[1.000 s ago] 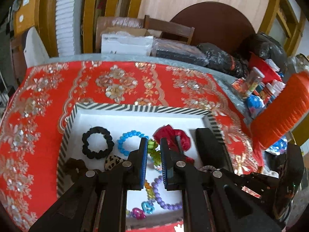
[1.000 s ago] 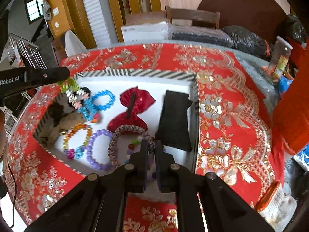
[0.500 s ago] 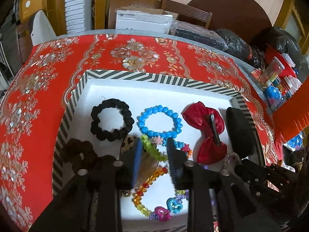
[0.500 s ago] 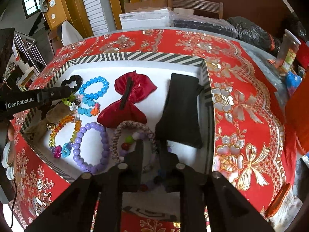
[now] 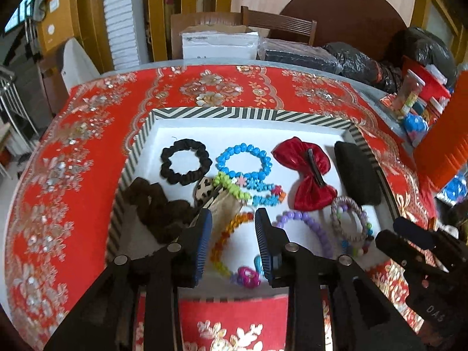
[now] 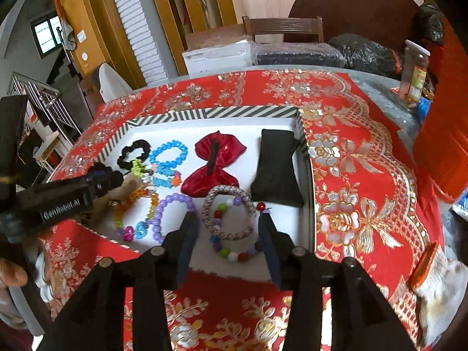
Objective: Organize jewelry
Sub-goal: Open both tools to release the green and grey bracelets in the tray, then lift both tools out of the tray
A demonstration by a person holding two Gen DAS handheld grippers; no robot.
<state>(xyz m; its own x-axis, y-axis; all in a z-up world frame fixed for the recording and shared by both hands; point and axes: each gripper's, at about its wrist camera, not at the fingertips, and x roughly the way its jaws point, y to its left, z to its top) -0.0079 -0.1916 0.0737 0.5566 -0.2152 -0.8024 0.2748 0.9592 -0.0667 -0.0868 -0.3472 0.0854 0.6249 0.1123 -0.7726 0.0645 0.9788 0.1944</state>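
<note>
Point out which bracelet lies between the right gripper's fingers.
The multicoloured round-bead bracelet, overlapped by the braided one, lies between the opening right gripper; the others sit further left.

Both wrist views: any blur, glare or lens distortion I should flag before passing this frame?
Left wrist view: strong fisheye bend with dark corners; the striped tray is sharp, but the orange bead bracelet by the left gripper is smeared. Right wrist view: same bowing; the window is blown out, and the right gripper, jaws opening, frames a sharp braided bracelet.
</note>
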